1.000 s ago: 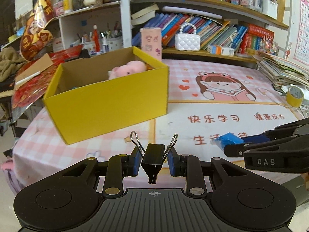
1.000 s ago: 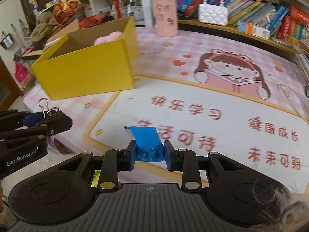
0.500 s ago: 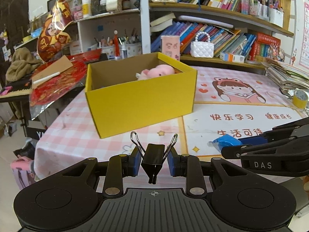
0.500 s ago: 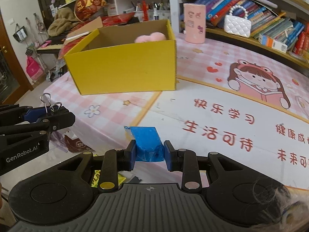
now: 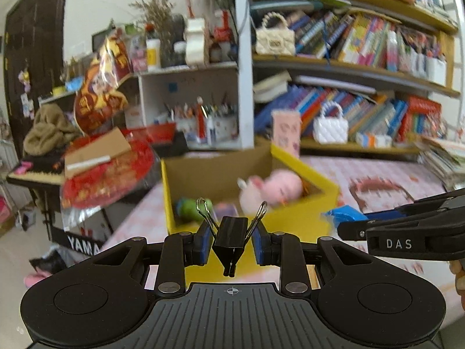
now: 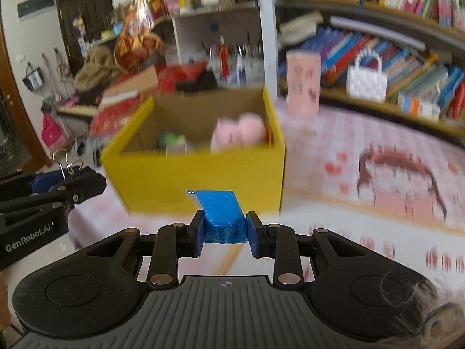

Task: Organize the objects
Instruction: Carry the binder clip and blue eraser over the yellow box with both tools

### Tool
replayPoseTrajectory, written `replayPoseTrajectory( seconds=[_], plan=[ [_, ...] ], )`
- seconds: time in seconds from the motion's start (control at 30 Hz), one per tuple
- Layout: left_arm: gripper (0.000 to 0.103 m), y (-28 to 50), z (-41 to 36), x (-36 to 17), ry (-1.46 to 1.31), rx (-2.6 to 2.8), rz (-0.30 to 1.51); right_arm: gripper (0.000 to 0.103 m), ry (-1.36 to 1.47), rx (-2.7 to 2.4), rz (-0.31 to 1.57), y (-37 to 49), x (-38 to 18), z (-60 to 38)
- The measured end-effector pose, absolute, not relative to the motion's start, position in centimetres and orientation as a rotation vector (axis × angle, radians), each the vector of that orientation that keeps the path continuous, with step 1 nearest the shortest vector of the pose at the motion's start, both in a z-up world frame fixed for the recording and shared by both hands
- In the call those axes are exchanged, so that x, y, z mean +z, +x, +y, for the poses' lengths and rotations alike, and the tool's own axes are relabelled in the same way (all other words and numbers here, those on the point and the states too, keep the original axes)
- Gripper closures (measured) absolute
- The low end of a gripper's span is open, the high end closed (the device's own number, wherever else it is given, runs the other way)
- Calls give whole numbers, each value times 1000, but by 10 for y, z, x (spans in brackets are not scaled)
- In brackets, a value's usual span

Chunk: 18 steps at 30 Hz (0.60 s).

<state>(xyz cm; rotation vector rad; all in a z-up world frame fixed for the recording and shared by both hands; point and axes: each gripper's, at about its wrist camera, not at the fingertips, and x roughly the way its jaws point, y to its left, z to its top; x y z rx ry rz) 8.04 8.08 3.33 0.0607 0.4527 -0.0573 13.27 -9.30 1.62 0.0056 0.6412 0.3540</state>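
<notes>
My left gripper is shut on a black binder clip with its wire handles sticking up. My right gripper is shut on a blue wrapped packet. Both hang just in front of an open yellow box on the pink tablecloth. Inside the box lie a pink plush toy and a green toy. In the left wrist view the box fills the middle, with the plush at its right and the right gripper with the blue packet beside it. The left gripper shows at the left edge of the right wrist view.
A pink carton and a white beaded handbag stand behind the box by the bookshelves. A side table with red packaging stands left of the box. A stack of papers lies at the far right.
Both grippers have risen and come nearer to the yellow box, so its inside and the green toy now show. Each still holds its object.
</notes>
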Motion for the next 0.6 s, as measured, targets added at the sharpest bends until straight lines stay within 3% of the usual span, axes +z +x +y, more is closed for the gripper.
replayPoseTrajectory(
  seconds=[0.23,0.6],
  plan=[
    [76,128,78,35,44,-4,443,76,-36,368,565,188,28,-86],
    [76,183,62,6,105,58,533,76,-237,466,589,253,-2,-66]
  ],
)
